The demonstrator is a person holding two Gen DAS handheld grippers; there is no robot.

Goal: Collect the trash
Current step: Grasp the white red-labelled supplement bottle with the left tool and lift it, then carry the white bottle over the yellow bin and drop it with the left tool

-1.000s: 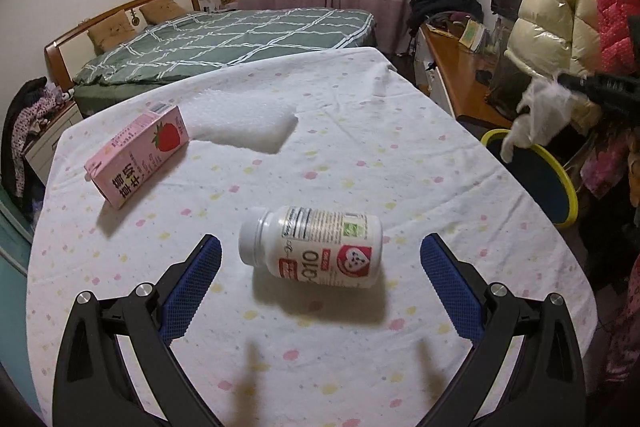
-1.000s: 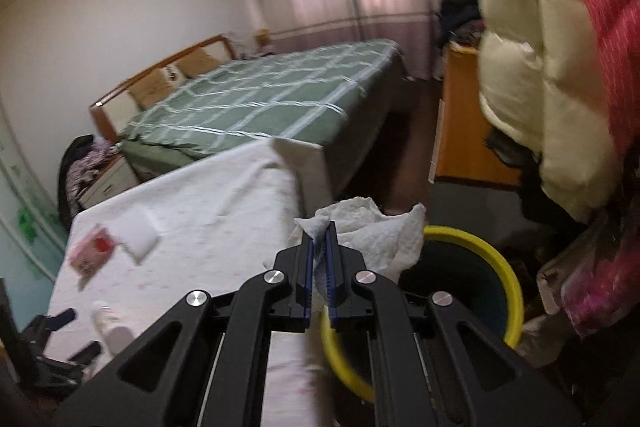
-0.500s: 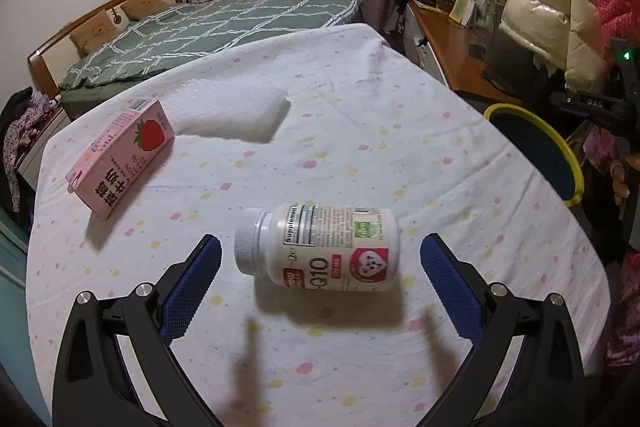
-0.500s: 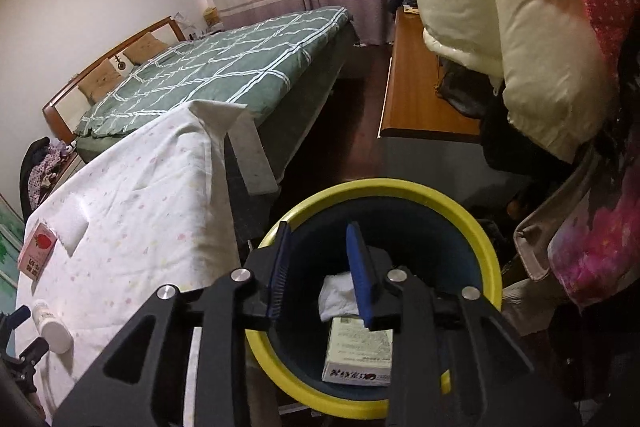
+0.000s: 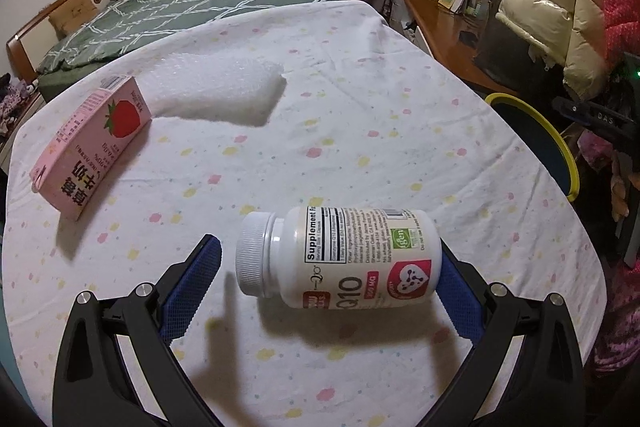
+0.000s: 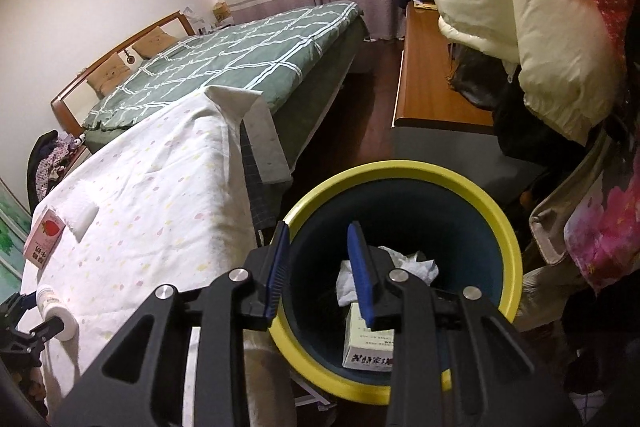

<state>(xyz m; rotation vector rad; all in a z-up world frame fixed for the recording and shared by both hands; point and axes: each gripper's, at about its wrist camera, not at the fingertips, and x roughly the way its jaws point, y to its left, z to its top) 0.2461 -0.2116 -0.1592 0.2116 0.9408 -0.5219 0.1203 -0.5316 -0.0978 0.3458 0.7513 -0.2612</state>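
A table draped in a white cloth with pastel dots [image 5: 360, 115] carries the remaining trash. Beside its edge stands a round dark-blue bin with a yellow rim [image 6: 404, 173], holding a crumpled white tissue [image 6: 416, 265] and a small pale box [image 6: 368, 345]. The right gripper [image 6: 318, 269] hangs over the bin, its jaws having just been opening, now slightly apart with nothing between them. On the cloth lie a white bubble-wrap sheet [image 5: 224, 95], a pink strawberry milk carton [image 5: 90, 151] and a white plastic supplement bottle [image 5: 340, 261] on its side. The left gripper [image 5: 326, 285] straddles the bottle, jaws wide apart; whether the pad at the bottle's base touches it is unclear.
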